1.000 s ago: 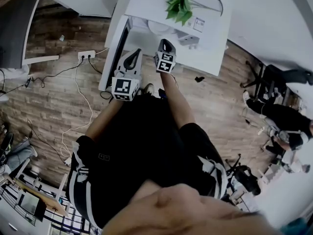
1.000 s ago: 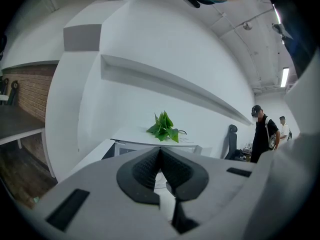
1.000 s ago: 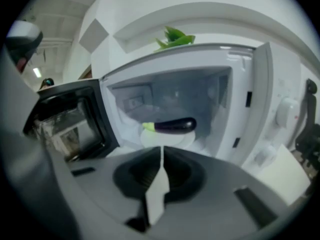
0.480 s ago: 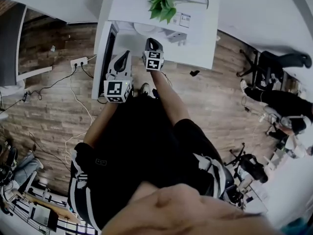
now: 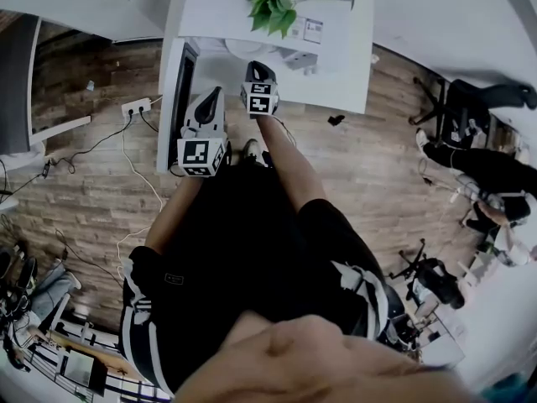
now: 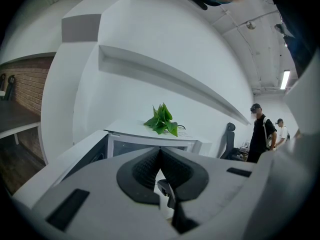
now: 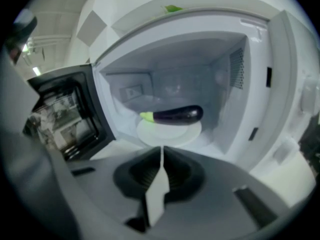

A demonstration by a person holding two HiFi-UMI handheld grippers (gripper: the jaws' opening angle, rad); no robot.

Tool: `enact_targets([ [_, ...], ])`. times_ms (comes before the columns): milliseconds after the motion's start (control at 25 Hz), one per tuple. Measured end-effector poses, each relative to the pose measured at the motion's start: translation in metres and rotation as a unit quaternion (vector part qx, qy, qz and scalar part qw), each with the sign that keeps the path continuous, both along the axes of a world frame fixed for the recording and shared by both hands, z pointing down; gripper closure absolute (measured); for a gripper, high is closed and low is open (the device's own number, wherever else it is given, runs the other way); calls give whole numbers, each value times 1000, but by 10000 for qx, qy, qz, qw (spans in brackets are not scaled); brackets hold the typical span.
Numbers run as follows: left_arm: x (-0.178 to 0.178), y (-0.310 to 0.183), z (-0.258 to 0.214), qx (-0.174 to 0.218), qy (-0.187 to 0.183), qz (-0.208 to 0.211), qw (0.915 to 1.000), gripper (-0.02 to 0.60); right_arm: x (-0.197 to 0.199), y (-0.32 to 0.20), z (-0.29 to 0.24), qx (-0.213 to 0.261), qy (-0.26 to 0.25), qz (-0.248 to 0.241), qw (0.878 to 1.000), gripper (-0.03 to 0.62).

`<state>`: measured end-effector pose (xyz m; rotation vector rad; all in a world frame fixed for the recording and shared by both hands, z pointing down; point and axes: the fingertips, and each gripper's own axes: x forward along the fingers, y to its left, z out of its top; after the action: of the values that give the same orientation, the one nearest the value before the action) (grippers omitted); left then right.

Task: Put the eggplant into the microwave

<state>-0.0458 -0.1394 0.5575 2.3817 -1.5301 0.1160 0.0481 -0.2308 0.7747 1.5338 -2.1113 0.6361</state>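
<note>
A dark purple eggplant (image 7: 175,115) with a green stem lies on the white round plate (image 7: 170,133) inside the open white microwave (image 7: 260,84). My right gripper (image 7: 161,151) is shut and holds nothing; it sits just in front of the opening, pointing at the eggplant. The microwave door (image 7: 65,116) hangs open on the left. In the head view the right gripper (image 5: 259,70) is at the microwave (image 5: 336,65) mouth, and the left gripper (image 5: 210,101) is beside the door (image 5: 180,82). In its own view the left gripper (image 6: 160,151) is shut with nothing between its jaws.
A green potted plant (image 5: 270,2) stands on top of the microwave. A power strip (image 5: 136,105) and cables lie on the wooden floor at the left. An office chair (image 5: 470,107) and a seated person (image 5: 495,208) are at the right. Two people (image 6: 262,131) stand far off.
The head view has shifted slightly. My right gripper has sunk a little in front of the microwave opening. The left gripper has barely moved, and both stay shut.
</note>
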Motion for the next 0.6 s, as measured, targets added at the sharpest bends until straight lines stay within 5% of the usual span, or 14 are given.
enact_targets([
  [600, 2, -3, 7, -86, 27, -10, 10000, 552, -1, -11, 6, -13, 28, -71, 10000, 556],
])
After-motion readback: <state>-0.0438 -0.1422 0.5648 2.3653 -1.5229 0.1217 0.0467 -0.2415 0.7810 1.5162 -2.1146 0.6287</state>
